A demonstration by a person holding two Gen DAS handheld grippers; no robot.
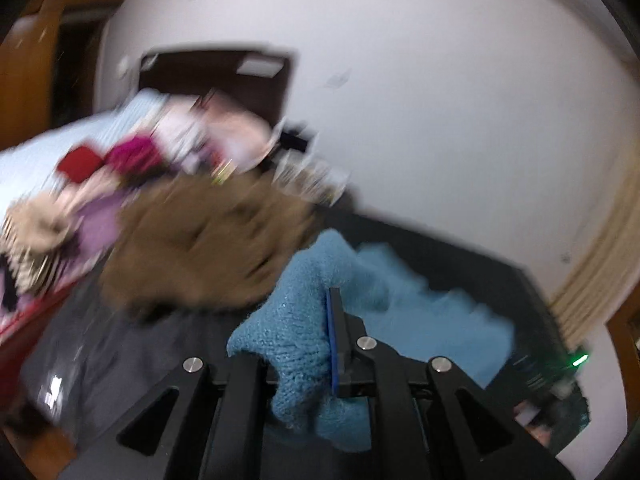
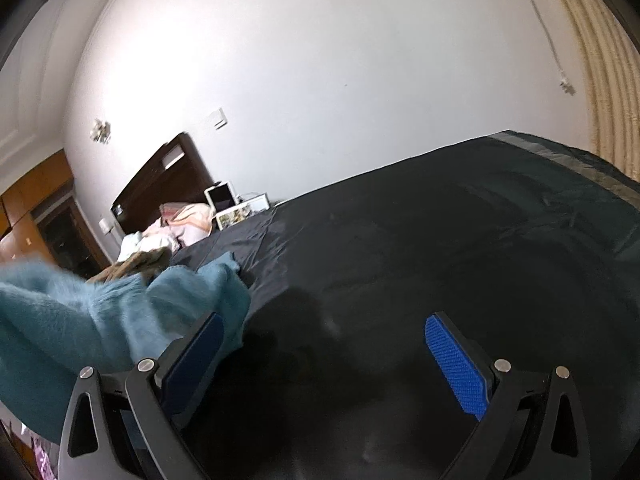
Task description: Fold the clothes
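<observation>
A: Jaws of the left gripper (image 1: 316, 344) clenched on the blue knit sweater (image 1: 304, 320), lifted over the dark bedsheet (image 1: 140, 344). Right gripper (image 2: 324, 354) released, its 2 blue pads (image 2: 456, 368) wide apart above the sheet.

B: Only in the left view: brown garment (image 1: 200, 248) just beyond the sweater, heaped clothes (image 1: 120, 168) farther behind it. Only in the right view: bare sheet beside the sweater.

Left gripper (image 1: 316, 344) jaws clamped; right gripper (image 2: 324, 356) jaws spread wide.
</observation>
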